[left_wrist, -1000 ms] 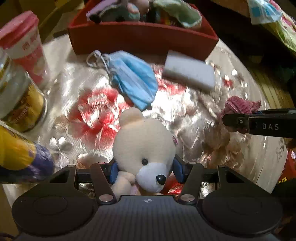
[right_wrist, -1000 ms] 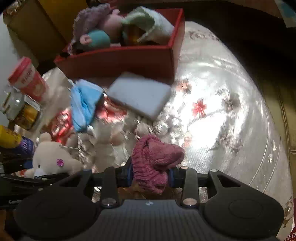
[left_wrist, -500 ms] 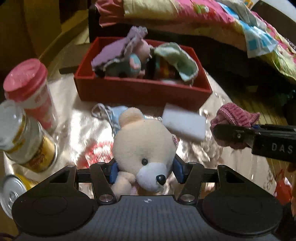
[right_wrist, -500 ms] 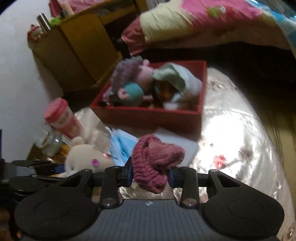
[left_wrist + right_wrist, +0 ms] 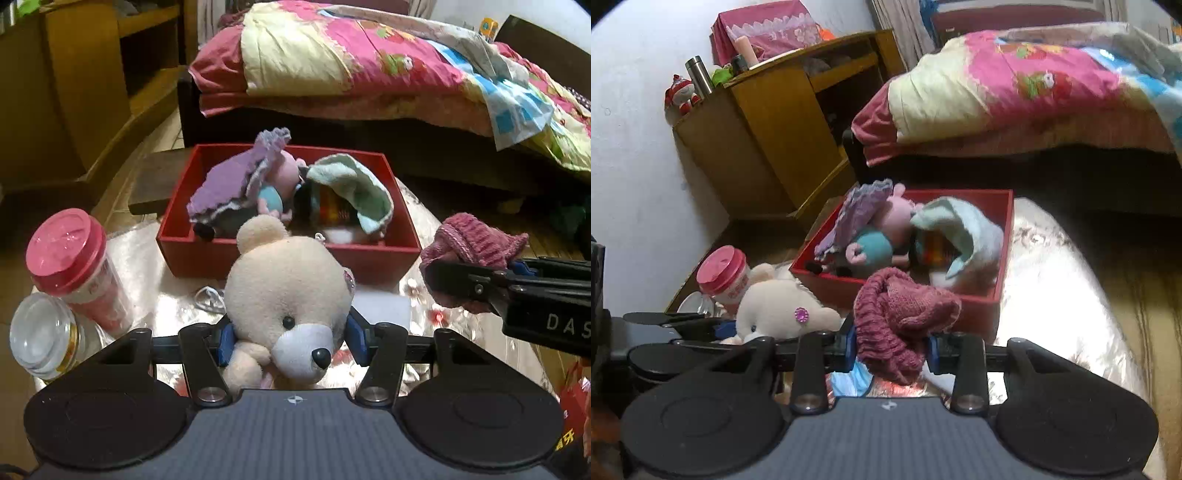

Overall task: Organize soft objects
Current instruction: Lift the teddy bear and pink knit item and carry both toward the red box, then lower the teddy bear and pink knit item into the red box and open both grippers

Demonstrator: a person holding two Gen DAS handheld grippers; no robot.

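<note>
My left gripper (image 5: 290, 338) is shut on a cream teddy bear (image 5: 284, 295), lifted above the table. My right gripper (image 5: 892, 347) is shut on a bunched maroon knitted piece (image 5: 897, 317); the left wrist view has the knit (image 5: 472, 242) at the right. The bear (image 5: 779, 308) hangs left of it in the right wrist view. Ahead stands a red box (image 5: 184, 251) holding a purple cloth (image 5: 236, 177), a pink plush and a pale green cloth (image 5: 354, 184). The box (image 5: 1004, 229) sits just beyond both loads.
A pink-lidded cup (image 5: 74, 266) and a clear-lidded jar (image 5: 44, 336) stand at the left on the shiny floral table (image 5: 1052, 295). A blue face mask (image 5: 849, 382) and white sponge (image 5: 380, 306) lie under the grippers. A bed (image 5: 369, 62) and wooden cabinet (image 5: 768, 122) stand beyond.
Both grippers rose with their loads and tilted up, so the red box, bed and cabinet came into view. The mask and sponge slid low in the frames.
</note>
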